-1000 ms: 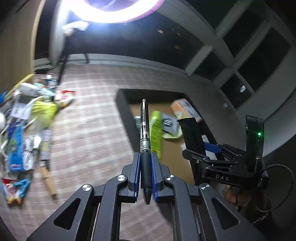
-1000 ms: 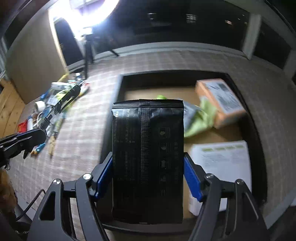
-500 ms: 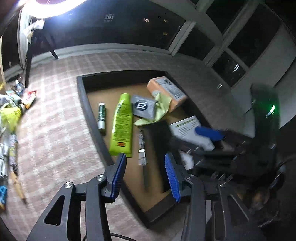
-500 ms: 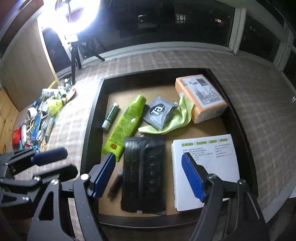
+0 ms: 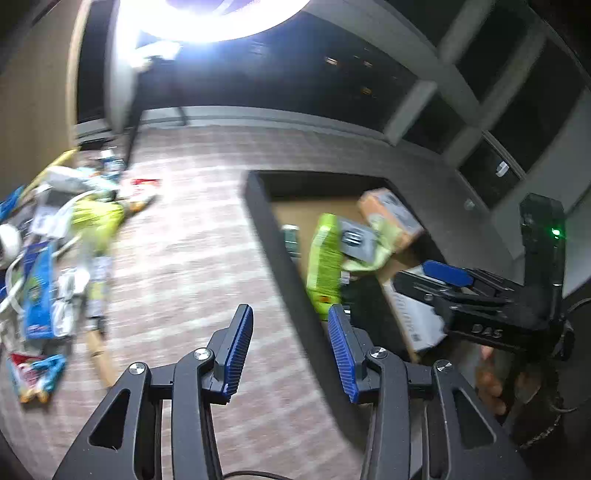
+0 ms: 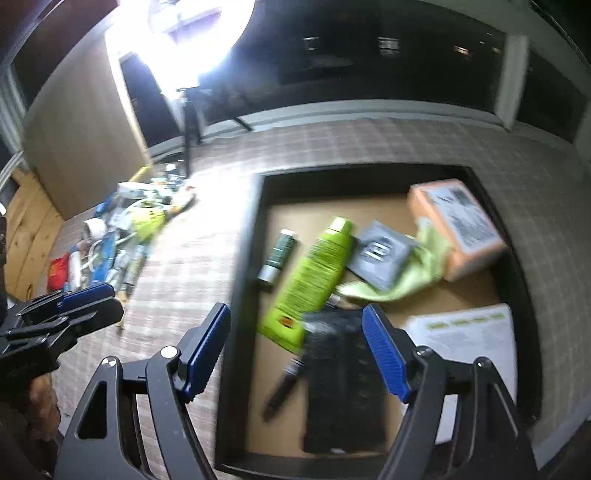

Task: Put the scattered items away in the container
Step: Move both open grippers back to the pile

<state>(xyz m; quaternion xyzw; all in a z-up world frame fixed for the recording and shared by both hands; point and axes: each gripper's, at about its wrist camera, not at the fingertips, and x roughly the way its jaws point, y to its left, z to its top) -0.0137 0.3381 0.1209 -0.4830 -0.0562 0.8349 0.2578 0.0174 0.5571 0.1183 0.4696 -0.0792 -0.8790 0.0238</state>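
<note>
Checked beige carpet [image 6: 207, 258] covers the floor beneath dark night windows, with a glaring ring light [image 6: 192, 33] at twelve o'clock in both views. At nine o'clock in the right wrist view lies the pile of scattered items [image 6: 122, 236]: blue and white packets, a yellow-green bundle, a red pouch, all too blurred to read.

The left gripper [image 5: 290, 345] hovers over the carpet just beside the container's left wall; its blue pads stand partly apart with nothing between them. The same gripper shows at eight o'clock in the right wrist view.

Moving right, the black-walled container [image 6: 243, 236] with a brown floor holds a small dark green tube [image 6: 279, 258], a lime-green tube [image 6: 314, 280] with fine print that cannot be read, a grey sachet [image 6: 380, 254], a pale green cloth [image 6: 413, 273], an orange box [image 6: 458, 229] with a printed label, a black pen [image 6: 282, 387], a black packet [image 6: 343, 380] and a white leaflet [image 6: 469, 336] with a green heading.

The right gripper [image 6: 299, 352] hangs above the black packet with its jaws spread wide, gripping nothing. Seen from the left wrist at three o'clock, its body carries the letters "DAS" and a green lamp [image 5: 555, 232].
</note>
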